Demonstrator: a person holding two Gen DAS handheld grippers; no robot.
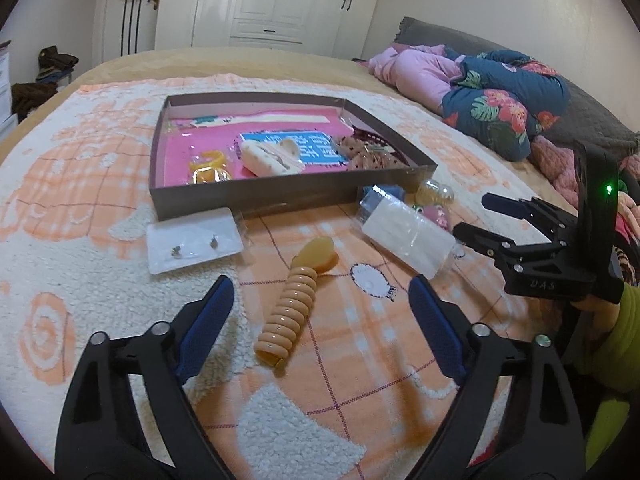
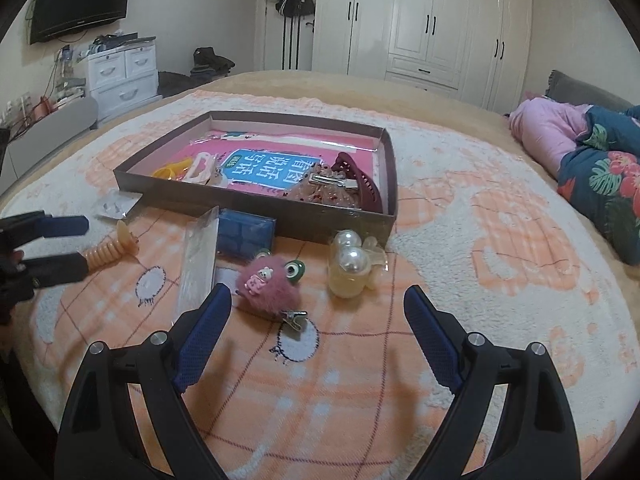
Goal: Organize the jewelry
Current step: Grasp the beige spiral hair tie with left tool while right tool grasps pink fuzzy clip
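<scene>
A shallow brown box (image 1: 256,194) (image 2: 320,216) with a pink floor lies on the blanket and holds several hair clips. My left gripper (image 1: 320,292) is open, hovering over a ribbed peach hair clip (image 1: 290,308) (image 2: 114,250). An earring card (image 1: 194,244) and a clear packet (image 1: 404,236) lie beside it. My right gripper (image 2: 318,302) is open and empty, just short of a fluffy pink clip (image 2: 268,286) and a pearl clip (image 2: 352,268). It also shows in the left wrist view (image 1: 470,214).
A blue case (image 2: 246,236) and green beads (image 2: 298,268) lie before the box. Folded quilts (image 1: 500,96) (image 2: 600,152) sit at the right of the bed. White wardrobes (image 2: 424,20) stand behind.
</scene>
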